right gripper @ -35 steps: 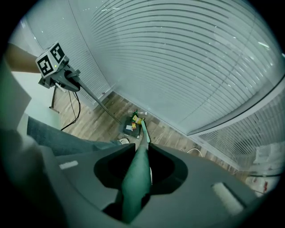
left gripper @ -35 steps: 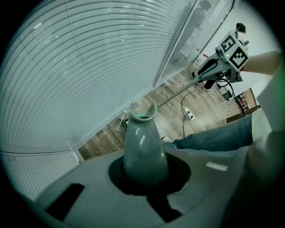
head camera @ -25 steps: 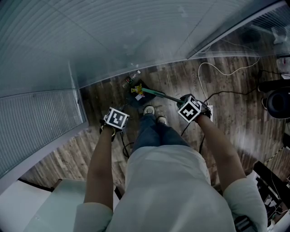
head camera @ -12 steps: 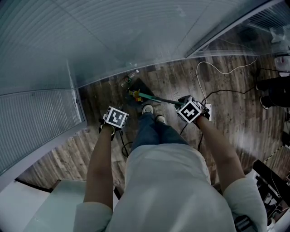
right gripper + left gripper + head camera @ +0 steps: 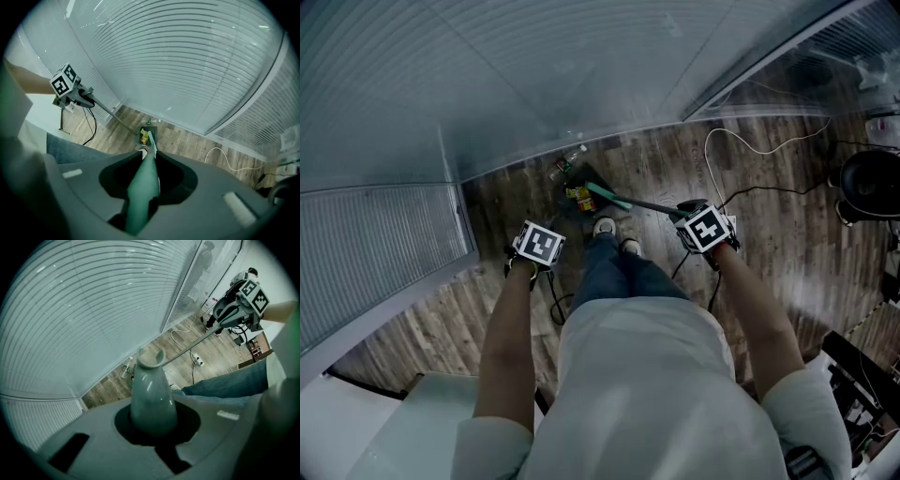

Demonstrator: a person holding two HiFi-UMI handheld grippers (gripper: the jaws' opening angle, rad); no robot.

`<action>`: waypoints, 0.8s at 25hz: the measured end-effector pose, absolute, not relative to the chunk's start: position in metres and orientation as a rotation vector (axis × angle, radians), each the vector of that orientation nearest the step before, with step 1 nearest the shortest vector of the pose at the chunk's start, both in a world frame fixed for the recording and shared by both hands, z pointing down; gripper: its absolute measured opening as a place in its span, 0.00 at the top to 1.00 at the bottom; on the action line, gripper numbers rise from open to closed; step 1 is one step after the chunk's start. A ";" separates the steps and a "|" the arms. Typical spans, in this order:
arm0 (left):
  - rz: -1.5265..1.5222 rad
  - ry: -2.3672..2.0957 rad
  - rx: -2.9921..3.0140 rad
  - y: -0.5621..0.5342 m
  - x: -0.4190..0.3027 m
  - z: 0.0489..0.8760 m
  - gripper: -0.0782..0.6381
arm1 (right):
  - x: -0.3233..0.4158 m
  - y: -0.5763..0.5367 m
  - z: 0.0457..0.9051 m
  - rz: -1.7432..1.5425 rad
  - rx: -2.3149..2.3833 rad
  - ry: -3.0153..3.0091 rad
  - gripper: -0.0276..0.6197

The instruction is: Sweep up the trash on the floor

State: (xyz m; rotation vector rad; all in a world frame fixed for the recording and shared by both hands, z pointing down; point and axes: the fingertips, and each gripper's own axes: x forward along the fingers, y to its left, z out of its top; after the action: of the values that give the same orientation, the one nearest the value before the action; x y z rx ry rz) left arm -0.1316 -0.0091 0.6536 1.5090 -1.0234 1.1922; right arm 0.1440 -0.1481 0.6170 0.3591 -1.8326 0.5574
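Observation:
My left gripper (image 5: pixel 536 246) (image 5: pixel 152 401) is shut on the pale grey dustpan handle (image 5: pixel 151 385), whose thin rod (image 5: pixel 110 112) runs down to the dark dustpan (image 5: pixel 584 199) (image 5: pixel 149 136) on the wood floor by the wall. My right gripper (image 5: pixel 705 229) (image 5: pixel 145 180) is shut on the green broom handle (image 5: pixel 623 198) (image 5: pixel 146 168), which slants down to the dustpan. Yellow and red trash (image 5: pixel 578 194) (image 5: pixel 144 136) lies in the dustpan. A small bottle (image 5: pixel 567 163) (image 5: pixel 126 368) lies on the floor beside it, against the wall.
A wall of white blinds (image 5: pixel 534 84) bounds the floor at the top and left. The person's shoes (image 5: pixel 606 228) stand just behind the dustpan. A white cable (image 5: pixel 741 141), a power strip (image 5: pixel 732 225) and black cables lie at the right, with a dark round object (image 5: pixel 867 187) further right.
My right gripper has shifted to the right and a little down with the broom handle. The yellow trash sits slightly lower in the dustpan. My left gripper has stayed still.

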 end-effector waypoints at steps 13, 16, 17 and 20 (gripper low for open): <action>1.094 -1.121 1.493 0.004 -0.128 0.643 0.88 | 0.158 -0.160 0.602 0.676 0.536 -1.895 0.81; 1.093 -1.133 1.481 0.013 -0.123 0.642 0.88 | 0.163 -0.158 0.603 0.693 0.568 -1.890 0.81; 1.088 -1.142 1.480 0.015 -0.121 0.641 0.88 | 0.166 -0.158 0.604 0.705 0.580 -1.888 0.81; 1.067 -1.166 1.474 0.019 -0.116 0.641 0.88 | 0.171 -0.159 0.605 0.749 0.613 -1.888 0.81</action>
State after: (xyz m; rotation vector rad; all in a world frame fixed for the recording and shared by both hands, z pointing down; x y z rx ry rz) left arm -0.1157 0.0186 0.6410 1.4740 -1.1658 1.0671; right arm 0.1710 -0.1594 0.6045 0.6127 -1.8884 0.7490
